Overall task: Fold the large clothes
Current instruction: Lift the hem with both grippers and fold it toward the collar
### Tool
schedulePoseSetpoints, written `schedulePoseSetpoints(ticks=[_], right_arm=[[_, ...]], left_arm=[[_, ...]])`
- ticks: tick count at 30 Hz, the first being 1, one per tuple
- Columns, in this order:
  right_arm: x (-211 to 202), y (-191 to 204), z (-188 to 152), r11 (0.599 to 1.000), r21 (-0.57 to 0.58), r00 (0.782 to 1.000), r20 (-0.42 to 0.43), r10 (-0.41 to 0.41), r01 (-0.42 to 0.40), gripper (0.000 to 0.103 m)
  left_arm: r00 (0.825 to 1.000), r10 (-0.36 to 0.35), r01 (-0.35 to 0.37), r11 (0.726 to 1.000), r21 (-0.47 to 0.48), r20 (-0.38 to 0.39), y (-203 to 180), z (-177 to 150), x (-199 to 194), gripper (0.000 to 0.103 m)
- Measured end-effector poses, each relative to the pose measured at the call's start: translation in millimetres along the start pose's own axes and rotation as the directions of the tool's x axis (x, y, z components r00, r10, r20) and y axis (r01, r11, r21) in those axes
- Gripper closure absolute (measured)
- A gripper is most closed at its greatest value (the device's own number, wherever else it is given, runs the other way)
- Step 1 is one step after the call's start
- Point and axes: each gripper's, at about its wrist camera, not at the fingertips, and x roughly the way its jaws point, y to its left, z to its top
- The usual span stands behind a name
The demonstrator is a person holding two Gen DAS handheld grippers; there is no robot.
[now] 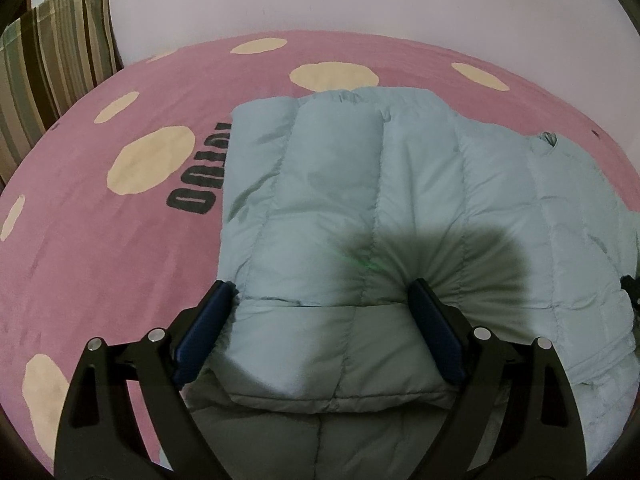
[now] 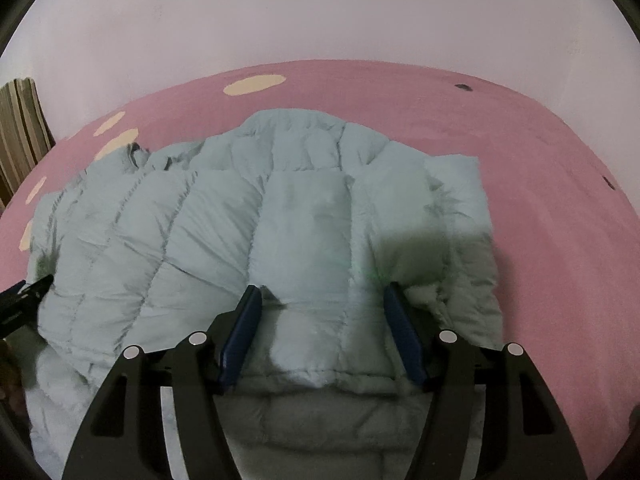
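**Pale blue puffer jacket folded over on a pink bedspread, both of your grippers spread above its near edge**

Black linkage arms and dark blue pads fill the bottom of each wrist view. Your left gripper [image 1: 322, 296] has its jaws standing wide, with the doubled near edge of the puffer jacket [image 1: 380, 184] lying between the pads. The pads flank the padding and do not appear to pinch it. Your right gripper [image 2: 322, 300] is less widely spread, its jaws open on either side of a quilted panel near the jacket's right end. Whether the right pads brush the fabric cannot be told. Each gripper throws a dark shadow on the quilting just ahead of its tips.

Beyond the tips, the jacket lies across the pink bedspread [image 1: 120, 260], its top layer folded back over the lower one, with a fleecy lining showing along the near edge. Its far edge is bunched and uneven in the right wrist view. Cream spots and dark lettering [image 1: 196, 188] mark the bedspread to the jacket's left. Farther off stand a striped cushion [image 1: 52, 64] and a plain pale wall.

The likely trouble is springback: puffy filling may lift the folded layer once nothing presses on it. If you close either gripper here, it may catch only the top layer and drag the fold askew, and slick fabric may slip from the pads.
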Motion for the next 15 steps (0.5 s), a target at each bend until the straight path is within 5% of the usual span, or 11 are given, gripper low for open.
schedulePoseSetpoints(ticks=[7, 15], right_arm=[[-52, -22, -15, 0.999, 0.036, 1.000, 0.030, 0.010, -0.011, 0.039], [-119, -59, -83, 0.997, 0.078, 1.000, 0.010, 0.019, -0.019, 0.034]], left_arm=[[0.999, -0.047, 0.048, 0.999, -0.011, 0.025, 15, -11, -43, 0.013], [0.992, -0.127, 0.128, 0.988, -0.091, 0.020, 78, -83, -111, 0.013]])
